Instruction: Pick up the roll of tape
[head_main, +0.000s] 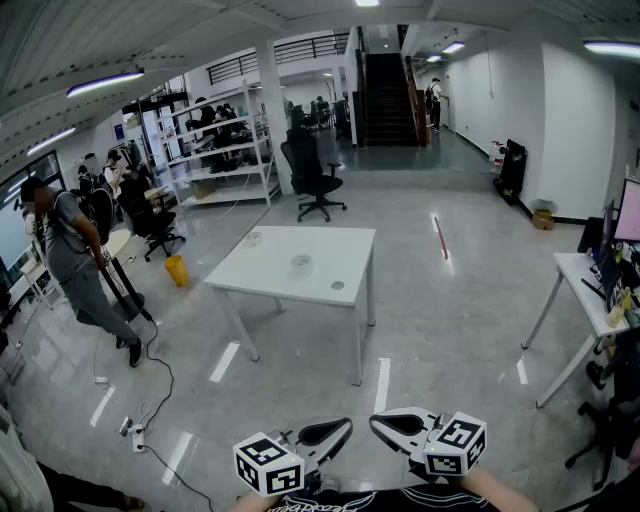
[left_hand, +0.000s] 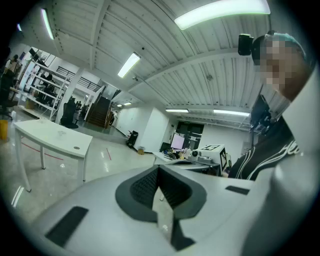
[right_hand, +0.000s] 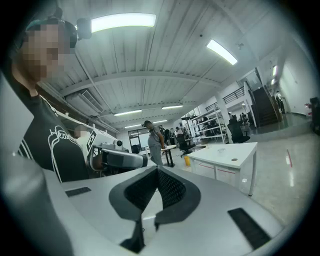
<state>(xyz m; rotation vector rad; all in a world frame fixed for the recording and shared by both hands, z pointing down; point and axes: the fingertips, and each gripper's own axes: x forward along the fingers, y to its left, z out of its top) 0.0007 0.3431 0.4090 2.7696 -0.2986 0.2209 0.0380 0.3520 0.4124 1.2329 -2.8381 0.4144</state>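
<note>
A white table (head_main: 270, 275) stands a few steps ahead. On it lie a clear ring-like thing (head_main: 300, 262), a small dark disc (head_main: 338, 285) and a pale thing (head_main: 253, 238); from here I cannot tell which is the roll of tape. My left gripper (head_main: 343, 427) and right gripper (head_main: 376, 423) are held low and close to my body, tips turned toward each other, far from the table. In the left gripper view the jaws (left_hand: 159, 169) are shut with nothing between them. The right gripper (right_hand: 157, 171) is also shut and holds nothing.
A person (head_main: 75, 265) stands at the left beside cables (head_main: 150, 400) on the floor and a yellow bin (head_main: 176, 270). Office chairs (head_main: 310, 175) and shelves (head_main: 215, 150) are behind the table. A desk (head_main: 590, 295) with monitors is at the right.
</note>
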